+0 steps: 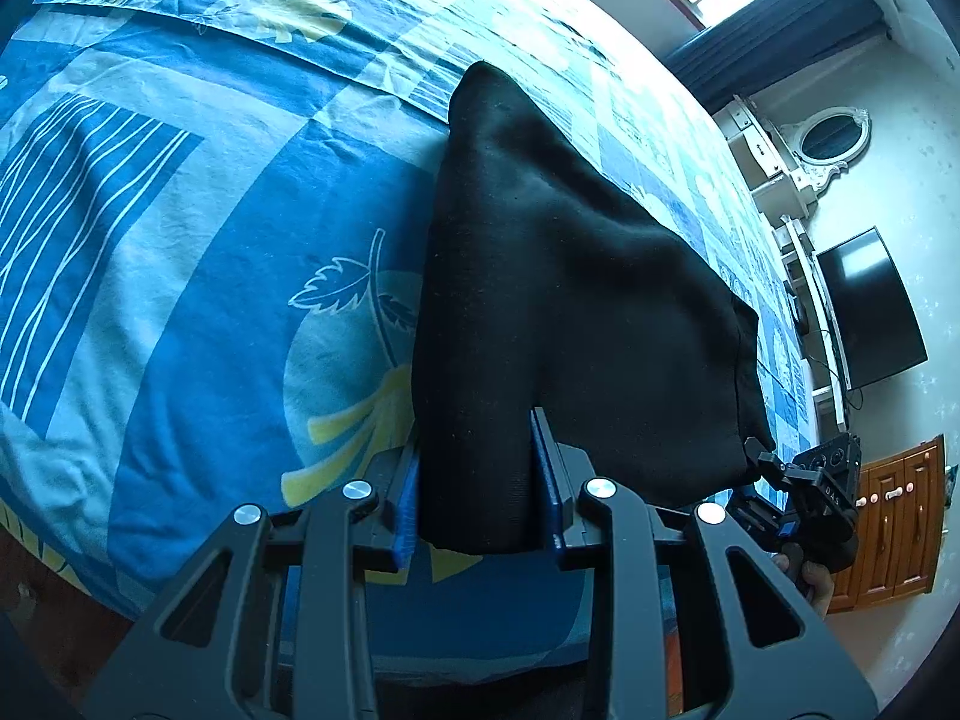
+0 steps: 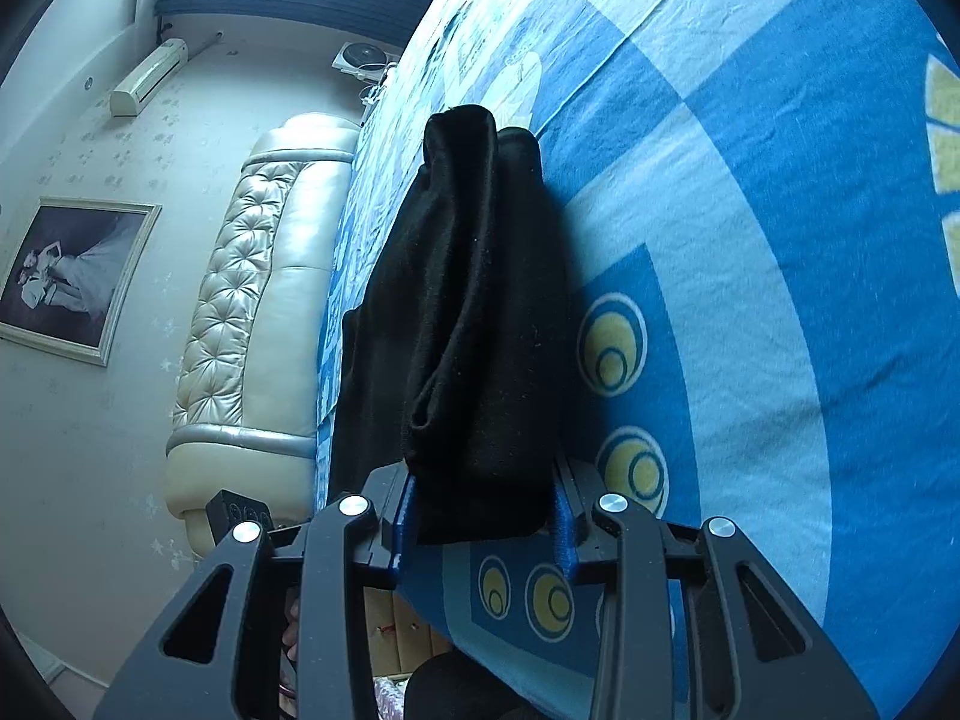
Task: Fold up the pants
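Note:
The black pants [image 1: 558, 312] are lifted off the bed, stretched between my two grippers. My left gripper [image 1: 480, 492] is shut on one corner of the pants, the cloth bunched between its blue pads. The right gripper [image 1: 774, 468] shows in the left wrist view at the pants' other near corner. In the right wrist view my right gripper [image 2: 486, 510] is shut on the pants [image 2: 474, 312], which hang in folded layers ahead of it, over the bed sheet. The far end of the pants trails toward the bed.
The bed has a blue patterned sheet [image 1: 180, 240], also in the right wrist view [image 2: 750, 240]. A cream tufted headboard [image 2: 252, 312] stands at one end. A dark TV [image 1: 870, 306], white dresser with mirror [image 1: 834, 132] and wooden cabinet [image 1: 888, 516] stand beyond the bed.

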A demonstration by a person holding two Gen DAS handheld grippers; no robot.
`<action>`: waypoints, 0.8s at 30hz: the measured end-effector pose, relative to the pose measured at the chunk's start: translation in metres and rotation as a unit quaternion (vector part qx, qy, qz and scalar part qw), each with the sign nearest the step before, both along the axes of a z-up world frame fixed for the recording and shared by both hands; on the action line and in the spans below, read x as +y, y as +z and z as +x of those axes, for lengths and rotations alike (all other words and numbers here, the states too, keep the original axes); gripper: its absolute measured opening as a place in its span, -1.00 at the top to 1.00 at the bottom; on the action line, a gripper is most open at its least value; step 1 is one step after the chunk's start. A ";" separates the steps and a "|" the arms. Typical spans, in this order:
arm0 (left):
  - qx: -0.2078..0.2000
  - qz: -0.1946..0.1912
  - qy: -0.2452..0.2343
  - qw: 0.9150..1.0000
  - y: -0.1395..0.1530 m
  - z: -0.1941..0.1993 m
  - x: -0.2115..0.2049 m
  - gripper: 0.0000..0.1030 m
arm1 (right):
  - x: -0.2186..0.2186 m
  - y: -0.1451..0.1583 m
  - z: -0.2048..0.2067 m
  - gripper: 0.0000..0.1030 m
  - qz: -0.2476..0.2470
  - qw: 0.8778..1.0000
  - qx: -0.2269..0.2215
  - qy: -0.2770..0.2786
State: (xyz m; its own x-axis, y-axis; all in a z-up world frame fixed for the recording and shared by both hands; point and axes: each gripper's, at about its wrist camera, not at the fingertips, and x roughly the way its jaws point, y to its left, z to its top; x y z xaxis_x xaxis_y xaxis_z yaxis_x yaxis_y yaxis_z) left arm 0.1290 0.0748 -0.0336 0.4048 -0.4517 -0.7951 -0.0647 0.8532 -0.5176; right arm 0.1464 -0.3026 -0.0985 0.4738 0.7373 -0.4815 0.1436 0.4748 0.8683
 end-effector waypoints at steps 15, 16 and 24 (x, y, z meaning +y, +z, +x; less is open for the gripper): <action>-0.027 -0.037 -0.013 0.999 -0.012 -0.004 0.010 -0.57 | -0.010 -0.013 -0.008 -0.29 0.039 0.999 -0.006 -0.021; -0.022 -0.057 -0.011 0.998 -0.015 -0.003 0.013 -0.59 | -0.011 -0.013 -0.009 -0.35 0.040 0.999 -0.010 -0.021; -0.015 -0.043 -0.013 0.999 -0.024 -0.001 0.003 0.05 | 0.009 -0.008 0.000 -0.07 -0.023 1.000 -0.014 0.006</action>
State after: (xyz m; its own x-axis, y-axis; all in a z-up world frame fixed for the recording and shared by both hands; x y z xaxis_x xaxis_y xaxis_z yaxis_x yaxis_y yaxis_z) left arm 0.1278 0.0777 -0.0580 0.4147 -0.5289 -0.7404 -0.0258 0.8065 -0.5906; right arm 0.1463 -0.2936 -0.1067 0.4787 0.7206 -0.5016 0.1133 0.5158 0.8492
